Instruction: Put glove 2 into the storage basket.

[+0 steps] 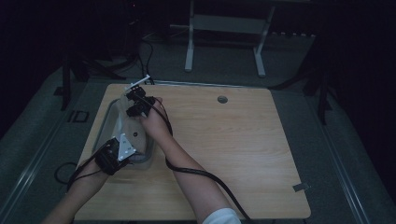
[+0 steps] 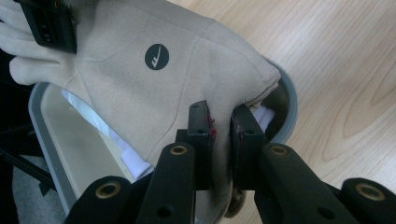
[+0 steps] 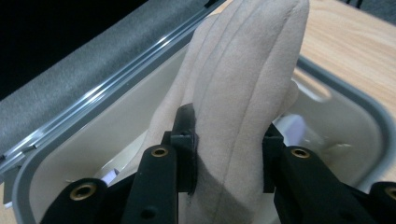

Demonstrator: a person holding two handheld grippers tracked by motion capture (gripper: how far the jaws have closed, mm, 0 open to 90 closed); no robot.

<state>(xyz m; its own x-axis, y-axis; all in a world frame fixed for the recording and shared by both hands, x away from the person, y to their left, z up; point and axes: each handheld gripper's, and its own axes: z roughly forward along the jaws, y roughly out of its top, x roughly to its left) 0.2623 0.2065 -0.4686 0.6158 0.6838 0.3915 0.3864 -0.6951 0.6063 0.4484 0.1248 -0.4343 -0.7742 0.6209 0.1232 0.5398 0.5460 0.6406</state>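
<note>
Careful: your left gripper (image 2: 219,123) pinches only the glove (image 2: 140,74) cuff, your right gripper (image 3: 229,135) clamps its fingers at twelve o'clock; tug and it slips, snagging the tray (image 3: 373,116) rim.

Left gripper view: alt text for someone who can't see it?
The left claw is shut on the cuff edge of a beige glove with a round dark logo, held over a grey-rimmed tray on a wooden table. The right claw grips the glove's fingers.
</note>
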